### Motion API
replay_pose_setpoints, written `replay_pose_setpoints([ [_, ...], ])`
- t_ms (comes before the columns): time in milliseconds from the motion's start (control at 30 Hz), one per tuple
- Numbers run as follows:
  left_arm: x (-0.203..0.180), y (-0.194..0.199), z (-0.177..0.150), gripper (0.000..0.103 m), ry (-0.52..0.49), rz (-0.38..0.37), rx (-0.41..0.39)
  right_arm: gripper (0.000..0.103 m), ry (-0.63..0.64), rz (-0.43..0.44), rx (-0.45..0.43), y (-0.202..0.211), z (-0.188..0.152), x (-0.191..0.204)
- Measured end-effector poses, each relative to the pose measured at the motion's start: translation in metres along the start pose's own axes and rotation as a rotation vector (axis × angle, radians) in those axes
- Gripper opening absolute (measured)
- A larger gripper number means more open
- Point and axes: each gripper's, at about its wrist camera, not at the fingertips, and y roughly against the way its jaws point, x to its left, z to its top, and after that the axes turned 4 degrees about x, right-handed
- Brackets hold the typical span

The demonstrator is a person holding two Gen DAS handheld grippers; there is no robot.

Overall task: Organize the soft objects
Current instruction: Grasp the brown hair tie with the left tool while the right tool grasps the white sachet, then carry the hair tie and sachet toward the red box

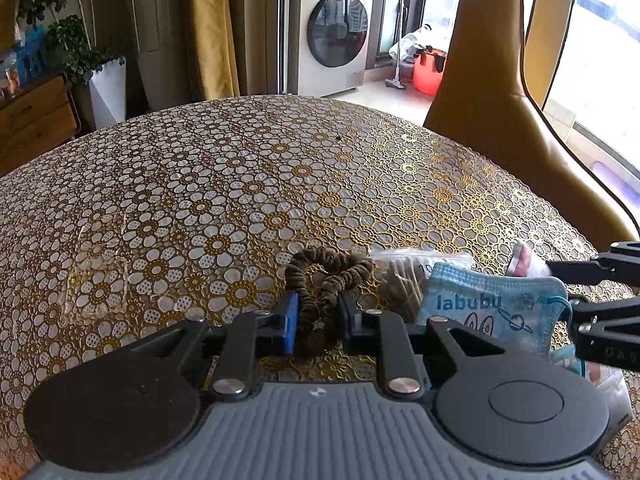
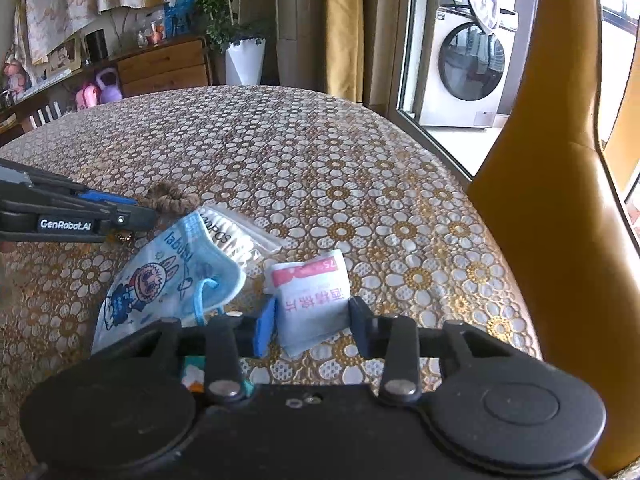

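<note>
A brown hair scrunchie [image 1: 320, 276] lies on the flowered tablecloth [image 1: 200, 200], and my left gripper [image 1: 319, 314] is shut on its near loop. To its right are a clear bag of cotton swabs [image 1: 404, 276] and a blue "labubu" face mask [image 1: 480, 312]. In the right wrist view, a white packet with red print [image 2: 312, 296] sits between the fingers of my right gripper [image 2: 312, 322], whose pads press its two sides. The face mask [image 2: 160, 284] and swab bag [image 2: 236, 236] lie left of it. The left gripper [image 2: 140, 206] reaches in from the left edge onto the scrunchie [image 2: 172, 200].
A tan leather chair [image 2: 540, 200] stands against the table's right edge. Beyond the table's far edge are a washing machine [image 1: 332, 32], a potted plant in a white planter [image 1: 106, 88], gold curtains and a wooden dresser [image 2: 164, 66]. Bare cloth stretches ahead.
</note>
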Motion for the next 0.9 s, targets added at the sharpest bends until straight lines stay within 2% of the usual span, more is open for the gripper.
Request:
replay_pose_setpoints([
  [200, 0.010, 0.011, 0.001, 0.010, 0.036, -0.001, 0.009, 0.037, -0.040, -0.026, -0.030, 0.017, 0.004, -0.007],
  [367, 0.019, 0.035, 0.001, 0.010, 0.059, -0.008, -0.007, 0.037, -0.057, -0.015, -0.062, 0.042, 0.006, -0.007],
  [633, 0.028, 0.092, -0.004, 0.010, 0.071, -0.031, -0.046, 0.037, -0.051, 0.012, -0.123, 0.093, 0.008, 0.019],
  [900, 0.041, 0.157, -0.016, 0.010, 0.093, -0.053, -0.073, 0.037, -0.044, 0.074, -0.171, 0.148, 0.010, 0.062],
])
